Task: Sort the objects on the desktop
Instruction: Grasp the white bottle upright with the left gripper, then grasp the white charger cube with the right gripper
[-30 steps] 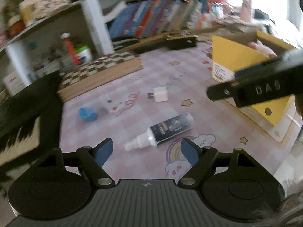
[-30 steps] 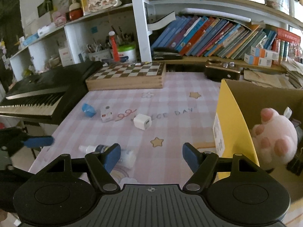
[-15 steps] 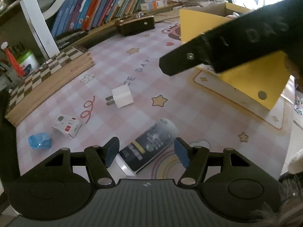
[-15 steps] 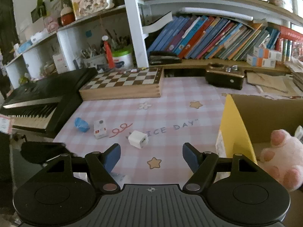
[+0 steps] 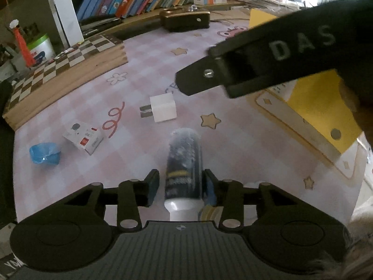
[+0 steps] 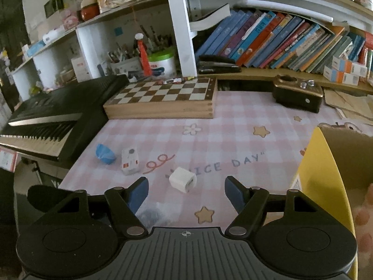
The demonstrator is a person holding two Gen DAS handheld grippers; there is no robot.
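Observation:
My left gripper is closed around a dark bottle with a white cap, which lies on the pink checked mat; the pads touch its sides. A white charger plug lies just beyond it, also in the right wrist view. A small white box and a blue crumpled item lie to the left; they also show in the right wrist view. My right gripper is open and empty above the mat, near the plug. Its finger crosses the left wrist view.
A yellow cardboard box with a pink plush toy stands at the right. A chessboard box, a keyboard and a brown radio line the back and left. Bookshelves rise behind.
My left gripper has moved down and forward over the bottle and closed on it. My right gripper has drifted lower and nearer to the plug.

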